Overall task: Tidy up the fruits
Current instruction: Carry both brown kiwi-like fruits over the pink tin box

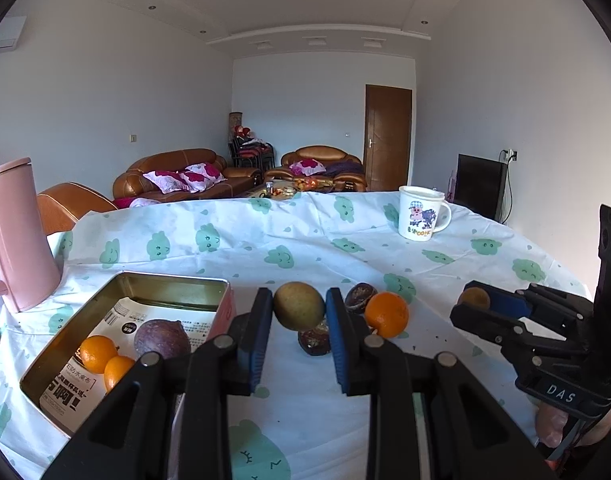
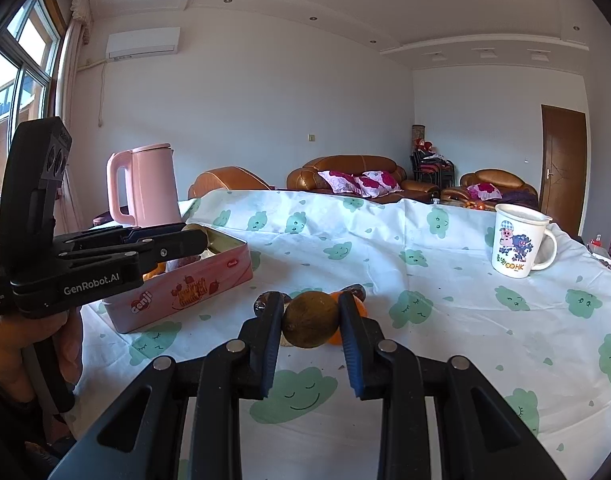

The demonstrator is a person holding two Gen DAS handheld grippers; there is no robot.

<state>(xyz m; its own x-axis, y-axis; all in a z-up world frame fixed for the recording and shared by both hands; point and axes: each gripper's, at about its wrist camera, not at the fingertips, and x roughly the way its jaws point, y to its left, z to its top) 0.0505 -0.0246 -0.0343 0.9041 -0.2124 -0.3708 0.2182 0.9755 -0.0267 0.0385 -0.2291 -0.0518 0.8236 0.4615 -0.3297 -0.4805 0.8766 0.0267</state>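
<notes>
My left gripper (image 1: 299, 308) is shut on a greenish-brown round fruit (image 1: 298, 306) and holds it above the table, just right of the pink tin (image 1: 221, 316). The tin holds two oranges (image 1: 98, 354) and a purple passion fruit (image 1: 162, 339). On the cloth beyond lie an orange (image 1: 386, 315) and two dark passion fruits (image 1: 360, 298). My right gripper (image 2: 311, 318) is shut on another greenish-brown fruit (image 2: 311, 319), with the loose fruits behind it. The right gripper also shows in the left wrist view (image 1: 475, 300), and the left gripper in the right wrist view (image 2: 193, 236) over the tin (image 2: 177, 292).
A pink kettle (image 1: 17, 232) stands at the table's left, behind the tin. A white cartoon mug (image 1: 421, 213) stands at the far right. The table carries a white cloth with green clouds (image 1: 265, 240). Sofas stand beyond the far edge.
</notes>
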